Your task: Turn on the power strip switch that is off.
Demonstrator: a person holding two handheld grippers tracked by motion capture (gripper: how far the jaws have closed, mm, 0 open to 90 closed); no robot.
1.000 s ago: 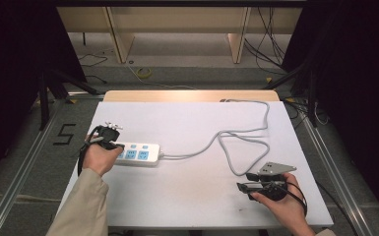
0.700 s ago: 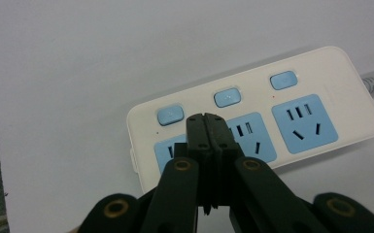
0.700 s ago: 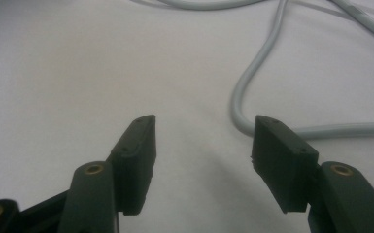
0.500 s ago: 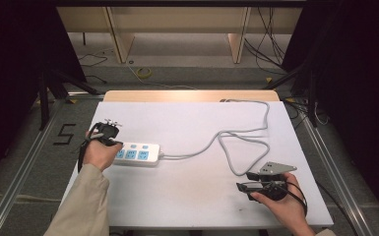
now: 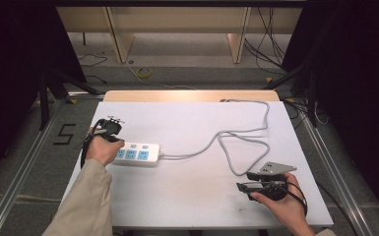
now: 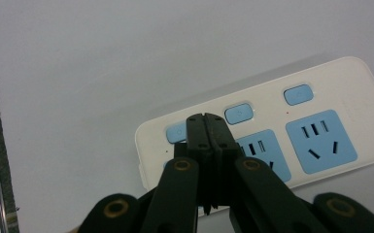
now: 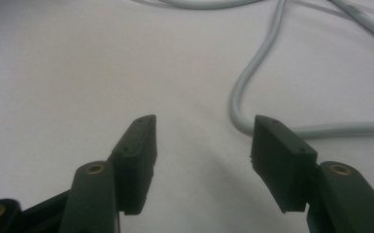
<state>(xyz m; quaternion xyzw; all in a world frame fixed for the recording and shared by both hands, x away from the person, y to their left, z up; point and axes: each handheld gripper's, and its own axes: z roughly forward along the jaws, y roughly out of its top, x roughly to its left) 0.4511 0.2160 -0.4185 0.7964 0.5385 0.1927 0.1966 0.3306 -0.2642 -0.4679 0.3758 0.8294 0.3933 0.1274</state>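
1. The white surface [image 5: 192,196] takes up the middle of the high view, with a strip of bare wood along its far edge
2. A grey cable [image 5: 236,135] runs from the far right edge of the surface, loops across its right half and ends at the power strip; in the right gripper view a bend of it [image 7: 252,73] lies just ahead of the right-hand jaw, apart from it
3. The white power strip [image 5: 137,154] lies flat at the left of the surface, with three blue sockets and three blue buttons; in the left gripper view the power strip [image 6: 320,121] sits directly under and ahead of the jaw tips
4. The left gripper [image 6: 206,121], held in the left hand [image 5: 103,150], has its jaws pressed together with nothing between them, tips over the strip's end by the nearest blue button
5. The right gripper [image 7: 201,143], in the right hand [image 5: 280,204] near the front right corner, has its jaws wide apart and empty, well away from the strip
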